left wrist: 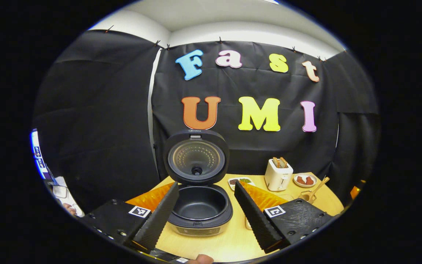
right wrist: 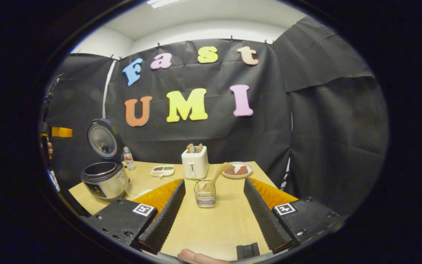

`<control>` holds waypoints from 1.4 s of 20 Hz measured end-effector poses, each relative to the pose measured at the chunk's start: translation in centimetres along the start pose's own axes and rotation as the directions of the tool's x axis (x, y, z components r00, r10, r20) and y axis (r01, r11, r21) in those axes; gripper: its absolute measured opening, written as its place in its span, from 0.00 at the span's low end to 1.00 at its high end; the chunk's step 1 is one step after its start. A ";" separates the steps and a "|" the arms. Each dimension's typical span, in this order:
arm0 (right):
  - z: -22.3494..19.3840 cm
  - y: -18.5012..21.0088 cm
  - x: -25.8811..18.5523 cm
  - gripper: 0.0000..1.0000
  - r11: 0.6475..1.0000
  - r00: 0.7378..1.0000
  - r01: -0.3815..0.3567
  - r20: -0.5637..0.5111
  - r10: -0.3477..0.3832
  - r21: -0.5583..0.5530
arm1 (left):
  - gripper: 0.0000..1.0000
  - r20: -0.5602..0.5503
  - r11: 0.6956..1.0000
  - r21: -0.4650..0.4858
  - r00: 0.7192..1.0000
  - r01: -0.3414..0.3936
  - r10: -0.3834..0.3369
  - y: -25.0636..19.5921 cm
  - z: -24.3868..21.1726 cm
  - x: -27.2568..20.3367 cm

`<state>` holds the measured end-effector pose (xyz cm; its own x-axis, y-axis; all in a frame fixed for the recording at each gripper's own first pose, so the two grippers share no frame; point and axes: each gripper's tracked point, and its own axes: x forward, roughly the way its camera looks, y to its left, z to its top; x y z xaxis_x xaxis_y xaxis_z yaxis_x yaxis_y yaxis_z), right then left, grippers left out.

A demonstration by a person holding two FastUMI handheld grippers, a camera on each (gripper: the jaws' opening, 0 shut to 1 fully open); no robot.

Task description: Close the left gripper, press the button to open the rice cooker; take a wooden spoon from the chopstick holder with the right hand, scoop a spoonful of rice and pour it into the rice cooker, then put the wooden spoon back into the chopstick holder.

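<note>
1. Your left gripper point(left wrist: 206, 190) is released, its fingers spread wide to either side of the round black-and-silver rice cooker point(left wrist: 200, 209), touching nothing.
2. That cooker stands at the table's 9 o'clock in the right gripper view. Its lid point(left wrist: 196, 157) is raised upright, and its dark inner pot point(left wrist: 200, 202) looks empty as far as you can see into it.
3. At 1 o'clock from the cooker lies one small white divided dish point(left wrist: 240, 181) holding dark and green bits.
4. Next comes one white toaster point(right wrist: 195, 164) with two slices of toast point(right wrist: 195, 147) standing in its slots.
5. In front of the toaster, one clear ribbed chopstick holder point(right wrist: 204, 198) carries one pale wooden spoon point(right wrist: 217, 176), which leans toward 1 o'clock with its bowl uppermost.
6. Your right gripper point(right wrist: 214, 192) is also released; the holder sits between its parted fingers, apart from both.
7. At the toaster's 3 o'clock, one white plate point(right wrist: 237, 170) bears two reddish-brown pieces.
8. One small bottle point(right wrist: 128, 158) stands just right of the cooker on the light wooden table point(right wrist: 211, 227).
</note>
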<state>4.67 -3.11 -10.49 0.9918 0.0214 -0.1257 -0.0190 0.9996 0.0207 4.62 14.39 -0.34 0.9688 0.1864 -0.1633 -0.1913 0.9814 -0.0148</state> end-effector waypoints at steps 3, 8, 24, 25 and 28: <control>-0.7 -0.1 2.3 1.00 1.000 1.000 -0.004 -0.026 0.005 0.021 | 0.97 0.052 0.998 0.063 0.999 -0.009 0.006 -0.9 -0.2 -1.9; -2.5 0.4 7.0 0.98 0.995 0.997 -0.036 -0.059 0.042 0.095 | 0.95 0.106 0.998 0.043 0.993 0.046 -0.050 -3.4 -1.1 -4.9; -7.8 -1.1 25.0 0.96 0.979 0.996 -0.010 -0.088 0.029 0.205 | 0.96 0.118 0.992 -0.059 0.988 0.112 -0.104 -4.4 -6.0 -8.4; -7.7 -1.0 25.9 0.94 0.976 0.996 -0.016 -0.077 0.034 0.217 | 0.96 0.108 0.992 -0.066 0.989 0.109 -0.101 -4.2 -6.4 -8.3; -7.7 0.5 28.5 0.83 0.958 0.991 -0.091 -0.068 0.113 0.271 | 0.95 0.090 0.989 -0.082 0.990 0.120 -0.113 -4.0 -7.1 -8.0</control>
<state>31.92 -1.86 -21.71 0.9724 0.1359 -0.1897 -0.0742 0.9509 0.3005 -3.45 8.61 -5.96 0.9944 0.0776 -0.0712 -0.0855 0.9896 -0.1156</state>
